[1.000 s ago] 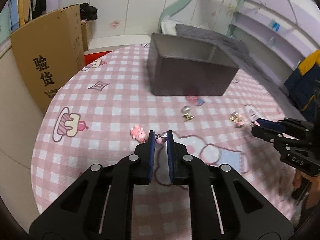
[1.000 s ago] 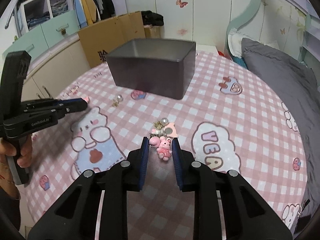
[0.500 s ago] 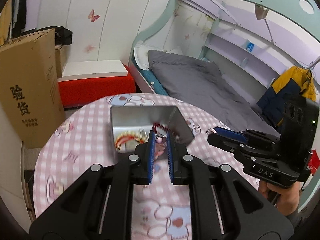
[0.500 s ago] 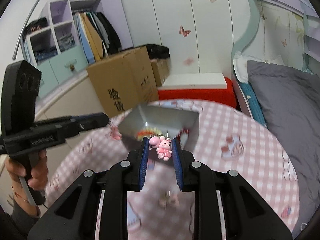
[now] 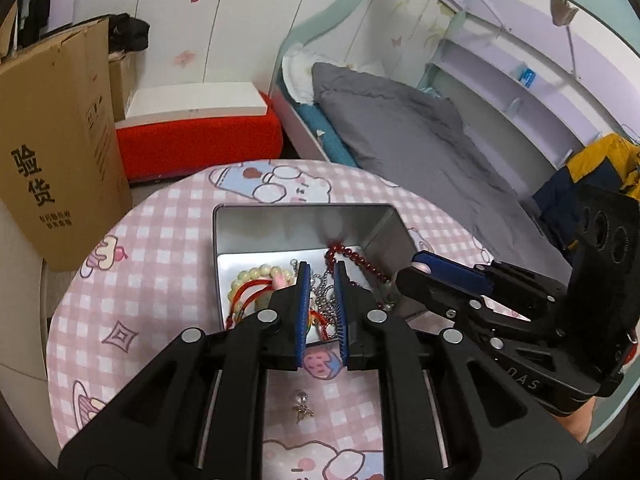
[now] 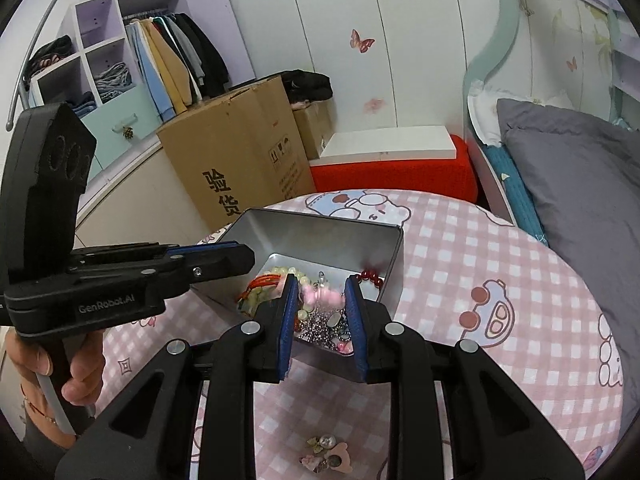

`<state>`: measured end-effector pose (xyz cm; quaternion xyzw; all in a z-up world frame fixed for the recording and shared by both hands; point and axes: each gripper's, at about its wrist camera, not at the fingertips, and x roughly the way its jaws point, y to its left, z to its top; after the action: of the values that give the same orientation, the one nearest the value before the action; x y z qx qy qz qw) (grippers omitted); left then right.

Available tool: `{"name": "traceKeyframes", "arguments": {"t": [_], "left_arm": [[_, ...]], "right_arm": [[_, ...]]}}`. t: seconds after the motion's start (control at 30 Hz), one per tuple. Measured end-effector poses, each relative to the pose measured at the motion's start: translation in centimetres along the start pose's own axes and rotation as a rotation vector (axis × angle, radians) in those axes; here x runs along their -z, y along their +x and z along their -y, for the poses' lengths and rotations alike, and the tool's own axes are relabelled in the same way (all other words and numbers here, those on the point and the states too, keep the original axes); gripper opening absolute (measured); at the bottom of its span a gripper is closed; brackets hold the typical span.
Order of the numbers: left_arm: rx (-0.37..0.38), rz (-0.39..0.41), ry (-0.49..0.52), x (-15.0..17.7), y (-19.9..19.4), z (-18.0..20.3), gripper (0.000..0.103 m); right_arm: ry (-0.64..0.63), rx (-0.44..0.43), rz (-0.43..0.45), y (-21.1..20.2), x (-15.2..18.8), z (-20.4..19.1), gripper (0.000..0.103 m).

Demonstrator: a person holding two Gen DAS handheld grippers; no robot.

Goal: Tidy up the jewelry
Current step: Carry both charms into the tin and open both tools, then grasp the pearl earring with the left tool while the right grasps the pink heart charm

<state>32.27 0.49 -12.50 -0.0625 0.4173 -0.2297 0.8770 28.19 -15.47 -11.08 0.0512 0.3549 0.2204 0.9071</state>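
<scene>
A grey metal box (image 5: 304,216) (image 6: 320,232) stands on the pink checked table and holds beaded bracelets, red cords and silver chains. My left gripper (image 5: 320,270) hovers over the box with its jaws slightly apart and nothing between them; a pink charm (image 5: 280,280) lies just left of its tip. My right gripper (image 6: 320,284) is open above the box, and a blurred pink bunny charm (image 6: 320,296) is falling between its fingers. Dark red beads (image 5: 352,256) lie against the box's right wall.
A small pearl earring (image 5: 302,402) lies on the table in front of the box. A cluster of pearl and pink trinkets (image 6: 326,454) lies near the table's front edge. A cardboard box (image 6: 240,152) and a bed (image 5: 400,140) stand beyond the table.
Both grippers rose from the table, moved over the box and tilted down. The right gripper's jaws widened and let go of the pink bunny charm. The left gripper's jaws parted slightly.
</scene>
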Motion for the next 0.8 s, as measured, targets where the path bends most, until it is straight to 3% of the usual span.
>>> {"name": "traceKeyframes", "arguments": {"t": [0.1,0.17,0.23,0.27,0.3,0.5,0.8], "left_arm": [[-0.002,-0.012,-0.003,0.2,0.0,-0.2,0.013],[-0.019,-0.007,-0.002,0.3,-0.4,-0.2,0.015],[-0.018,0.003,-0.002,0.4,-0.9,0.0,0.045],[-0.02,0.025,-0.008,0.6,-1.4,0.0,0.074],[-0.024,0.073,-0.013,0.8,-2.4,0.1,0.075],[-0.065,0.109,0.022,1.8,-4.8,1.1,0.075],[-0.17,0.093,0.025,5.2,-5.9,0.9,0.075]], "right_arm": [[0.009,0.009,0.01,-0.4,0.0,0.1,0.033],[0.014,0.01,0.018,-1.0,0.0,0.1,0.034],[0.013,0.014,0.031,-1.8,0.1,0.2,0.036],[0.011,0.016,0.039,-2.3,0.1,0.2,0.036],[0.009,0.019,0.048,-2.9,0.2,0.1,0.037],[-0.003,0.037,0.072,-5.4,1.2,-0.1,0.039],[-0.012,0.063,0.015,-6.0,4.6,-0.8,0.044]]}}
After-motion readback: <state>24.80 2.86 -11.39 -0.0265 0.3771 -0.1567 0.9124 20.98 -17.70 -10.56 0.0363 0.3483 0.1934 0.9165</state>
